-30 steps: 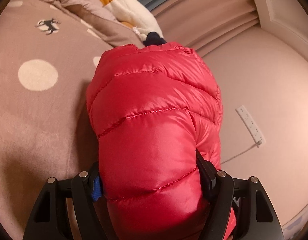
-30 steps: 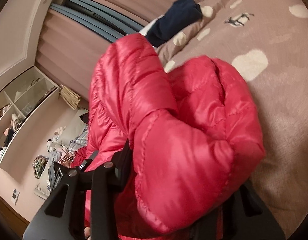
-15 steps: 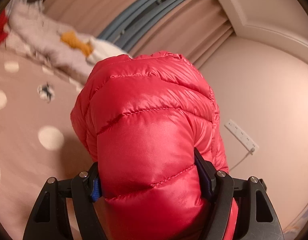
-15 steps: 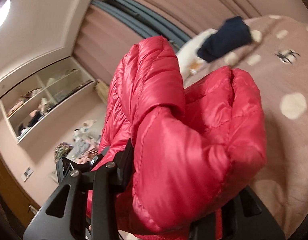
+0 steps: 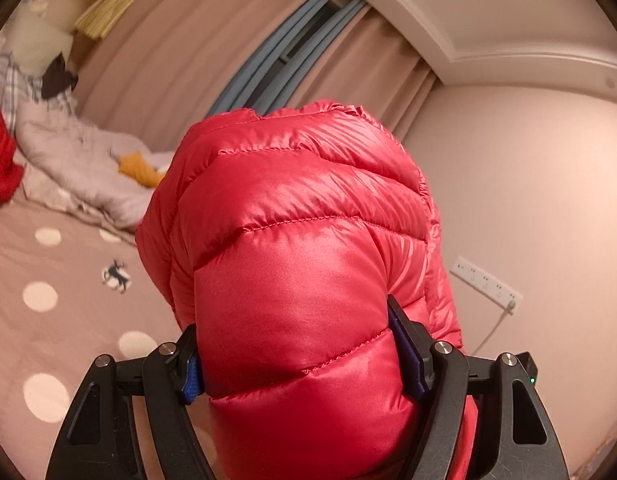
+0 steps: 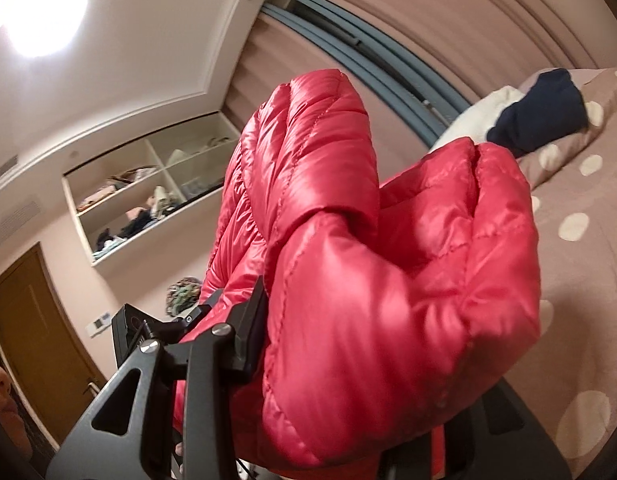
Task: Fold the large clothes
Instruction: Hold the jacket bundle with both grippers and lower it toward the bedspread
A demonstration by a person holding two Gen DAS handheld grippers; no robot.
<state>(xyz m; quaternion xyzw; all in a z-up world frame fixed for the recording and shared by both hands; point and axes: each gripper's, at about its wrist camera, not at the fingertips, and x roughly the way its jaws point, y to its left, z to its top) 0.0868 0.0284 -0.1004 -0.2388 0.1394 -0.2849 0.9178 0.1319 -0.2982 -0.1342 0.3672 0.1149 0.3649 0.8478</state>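
Note:
A shiny red quilted down jacket fills both views. My left gripper is shut on a thick fold of it, the fingers pressing in from both sides. My right gripper is shut on another bunched part of the jacket; its left finger shows and the right one is hidden under the fabric. Both grippers hold the jacket up in the air above the bed.
The bed has a brown cover with cream dots. A crumpled grey duvet, a navy garment and other clothes lie at its far end. Curtains, a wall shelf, a door and a power strip surround it.
Both grippers have risen and tilted upward with the jacket. The bed has dropped lower in both views, and the curtains, ceiling and shelf now show.

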